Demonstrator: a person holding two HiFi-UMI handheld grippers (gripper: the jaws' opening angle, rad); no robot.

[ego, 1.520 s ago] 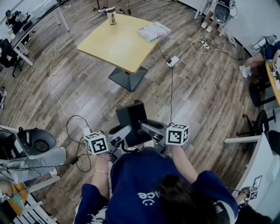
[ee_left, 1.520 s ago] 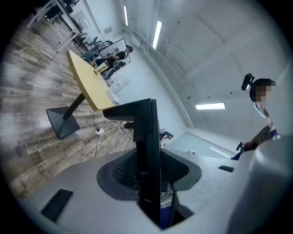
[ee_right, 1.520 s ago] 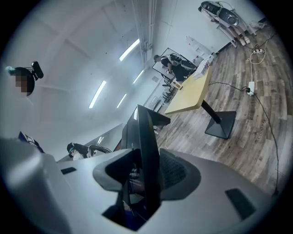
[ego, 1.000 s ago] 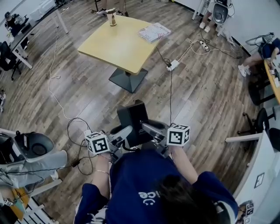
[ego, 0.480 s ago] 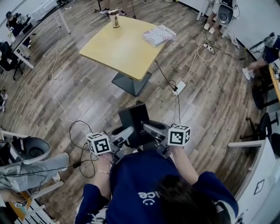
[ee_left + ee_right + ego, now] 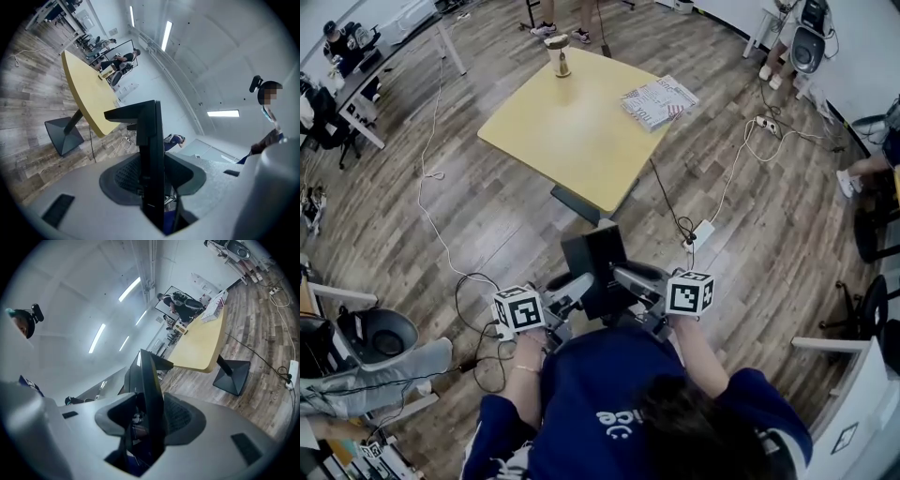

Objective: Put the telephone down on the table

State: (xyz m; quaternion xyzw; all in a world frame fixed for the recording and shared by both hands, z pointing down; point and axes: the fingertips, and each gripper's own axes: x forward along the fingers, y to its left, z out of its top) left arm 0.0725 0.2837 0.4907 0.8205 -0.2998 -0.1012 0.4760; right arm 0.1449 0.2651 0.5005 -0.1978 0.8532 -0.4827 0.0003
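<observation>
The black telephone [image 6: 598, 261] is held up in front of the person's chest, over the wooden floor [image 6: 469, 202]. It is pinched from both sides: the left hand-held gripper [image 6: 574, 292] is closed on its left side and the right hand-held gripper [image 6: 628, 278] on its right. In each gripper view the dark slab stands on edge between that gripper's two pads, with both pads pressing against it. The yellow table [image 6: 572, 131] stands well apart ahead of the telephone, with a magazine [image 6: 659, 101] lying near its far right corner.
</observation>
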